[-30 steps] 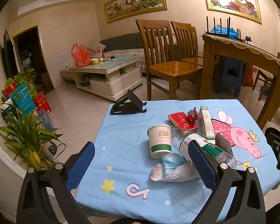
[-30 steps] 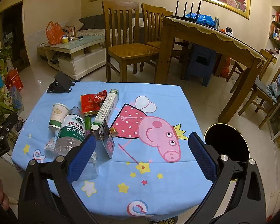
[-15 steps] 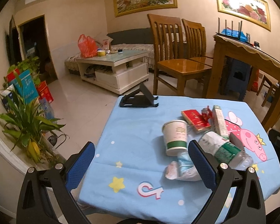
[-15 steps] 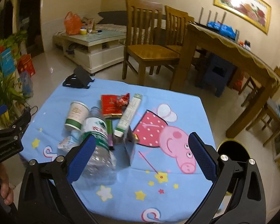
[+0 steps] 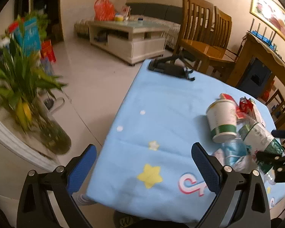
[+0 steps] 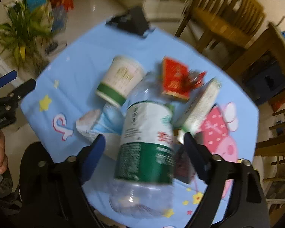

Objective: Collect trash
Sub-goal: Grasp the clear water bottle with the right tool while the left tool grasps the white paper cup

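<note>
Around the plastic bottle [image 6: 144,146], lying on the blue tabletop [image 6: 81,60] just beside the paper cup [image 6: 120,79], the right gripper [image 6: 143,146] is tipped steeply down. Its jaws have just been closing, with the bottle between them, though a gap shows at each pad. Picking up the first piece of trash looks like the step in hand; next comes closing fully, then lifting. Left of the bottle, the left gripper [image 5: 142,169] hangs wide and empty over bare cloth.
</note>
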